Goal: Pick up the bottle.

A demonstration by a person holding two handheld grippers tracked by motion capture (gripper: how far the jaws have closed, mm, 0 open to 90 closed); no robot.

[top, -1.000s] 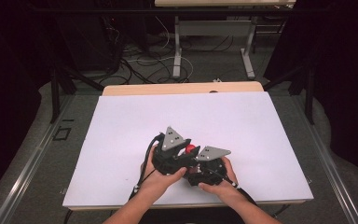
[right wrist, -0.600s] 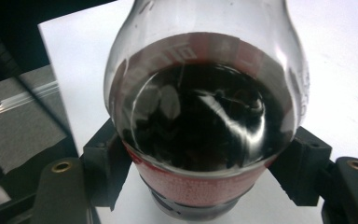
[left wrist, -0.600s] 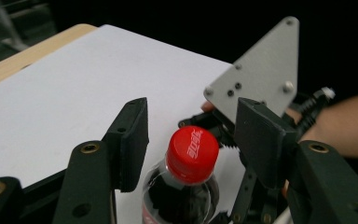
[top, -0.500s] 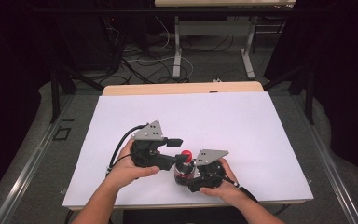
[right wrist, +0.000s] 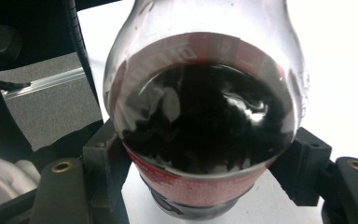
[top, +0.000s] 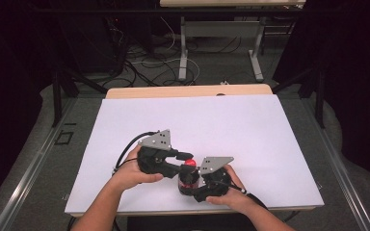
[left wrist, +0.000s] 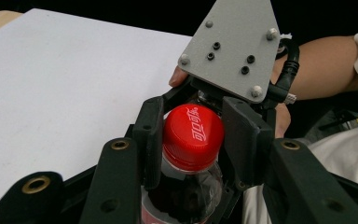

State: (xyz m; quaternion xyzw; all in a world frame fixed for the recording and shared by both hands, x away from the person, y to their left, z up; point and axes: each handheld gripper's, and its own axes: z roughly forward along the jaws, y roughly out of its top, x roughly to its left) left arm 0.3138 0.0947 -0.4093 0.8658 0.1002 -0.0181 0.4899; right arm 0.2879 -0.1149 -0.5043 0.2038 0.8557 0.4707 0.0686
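**Both grippers on the cola bottle at the near edge**

I am looking down on the wide white rectangular table top (top: 250,130), which takes up most of the high view, with a strip of pale wood showing along its far edge. Beyond it, on the dark floor, I see the grey metal legs of another table (top: 183,48) and a tangle of loose cables (top: 139,60).

My work sits near the front edge, a little right of the middle. There the small clear plastic bottle of dark cola with a red label band (right wrist: 205,116) stands on the white surface, its round red screw cap (left wrist: 193,136) on top.

The right gripper (top: 192,185) comes in from the near right, held in the right hand (top: 231,192). In the right gripper view its two black jaws are clenched on the bottle's body, one pad pressed against each side at the label band, so the bottle is firmly grasped low down.

The left gripper (top: 185,159) reaches in from the left, carried by the left hand (top: 132,171), with its grey three-cornered plate on top. Its jaws have just been closing, and in the left gripper view they sit one on each side of the red cap, pads against its ribbed rim, gripping it.
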